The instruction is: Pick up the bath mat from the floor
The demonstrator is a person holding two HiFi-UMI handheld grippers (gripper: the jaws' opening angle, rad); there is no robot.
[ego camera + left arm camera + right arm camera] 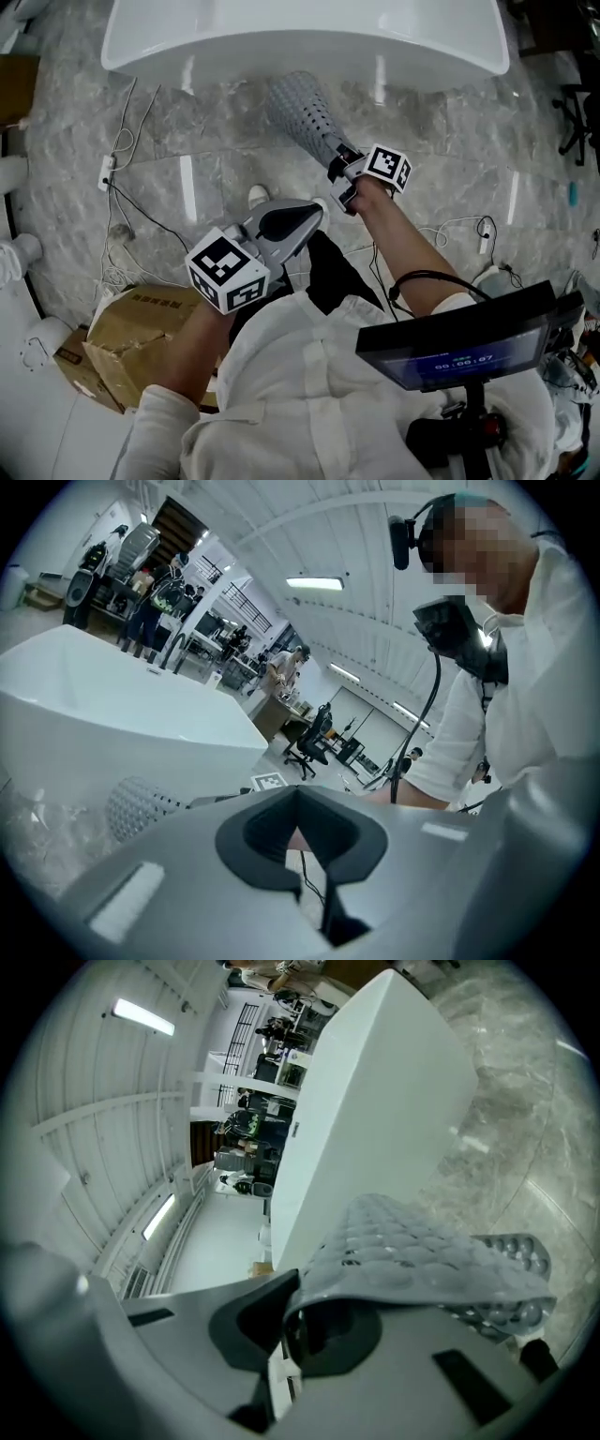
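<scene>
The grey bath mat (302, 108), dotted with holes and bumps, hangs in the air in front of the white bathtub (187, 42), lifted off the marble floor. My right gripper (339, 173) is shut on the mat's near edge. In the right gripper view the mat (412, 1251) folds over the jaws of that gripper (291, 1321) and droops to the right. My left gripper (314, 214) is held lower and nearer, shut with nothing in it, apart from the mat. In the left gripper view the mat (136, 803) shows beyond the jaws of the left gripper (300, 841).
A torn cardboard box (141, 328) sits on the floor at lower left. Thin cables and a power strip (106, 173) lie on the left; another cable (469, 230) lies on the right. A screen on a stand (469, 347) is at lower right.
</scene>
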